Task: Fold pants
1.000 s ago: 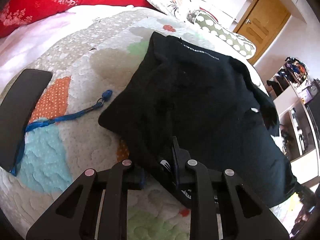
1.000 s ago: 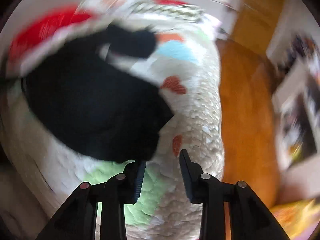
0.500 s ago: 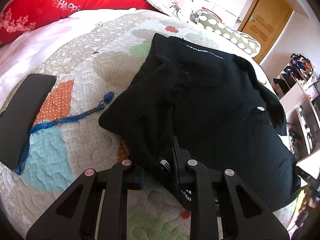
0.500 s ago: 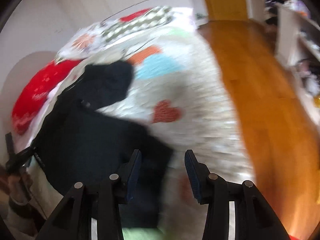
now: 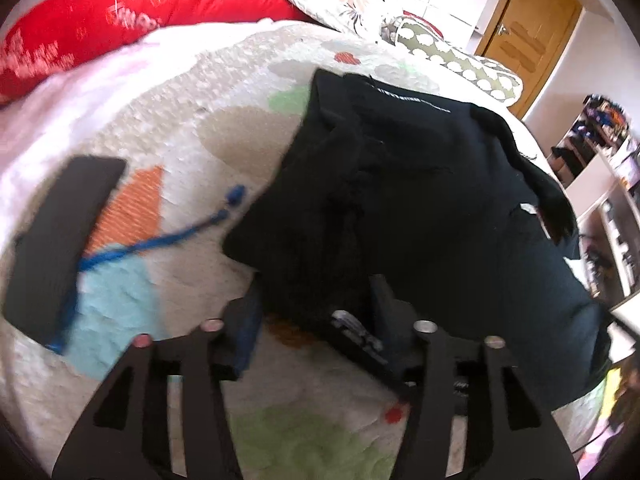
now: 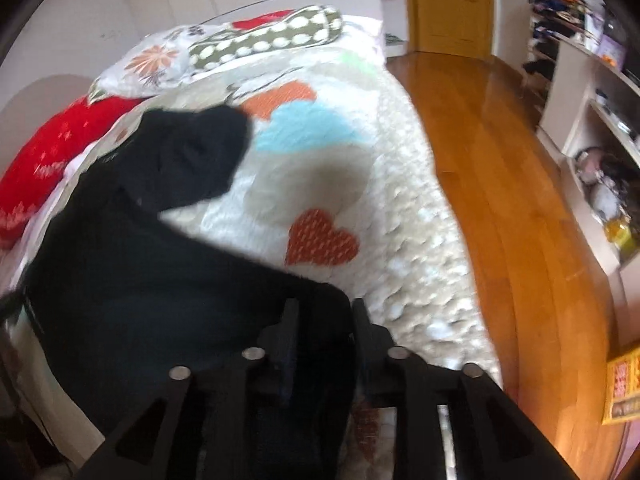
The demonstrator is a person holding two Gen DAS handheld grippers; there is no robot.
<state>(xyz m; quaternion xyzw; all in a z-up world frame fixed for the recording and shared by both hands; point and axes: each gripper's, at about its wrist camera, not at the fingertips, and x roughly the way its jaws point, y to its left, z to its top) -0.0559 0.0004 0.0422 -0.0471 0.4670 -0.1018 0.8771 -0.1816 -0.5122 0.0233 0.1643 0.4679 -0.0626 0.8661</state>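
The black pants (image 5: 420, 200) lie bunched on the quilted bed (image 5: 192, 128). In the left wrist view my left gripper (image 5: 316, 312) is at the pants' near edge, with cloth between its parted fingers; the jaws stand open. In the right wrist view the pants (image 6: 132, 264) spread across the bed's left side. My right gripper (image 6: 322, 320) is shut on the pants' near corner, with black cloth between its fingers.
A black flat object (image 5: 60, 240) with a blue lanyard (image 5: 168, 240) lies on the quilt at left. Red pillow (image 5: 132, 16) and patterned pillows (image 5: 448, 60) sit at the bed's head. Wooden floor (image 6: 500, 184), a door (image 6: 448, 4) and shelves (image 6: 592, 120) are to the right.
My right gripper swung over the bed, moved onto the pants' corner and closed on it. My left gripper's fingers opened wider at the pants' edge.
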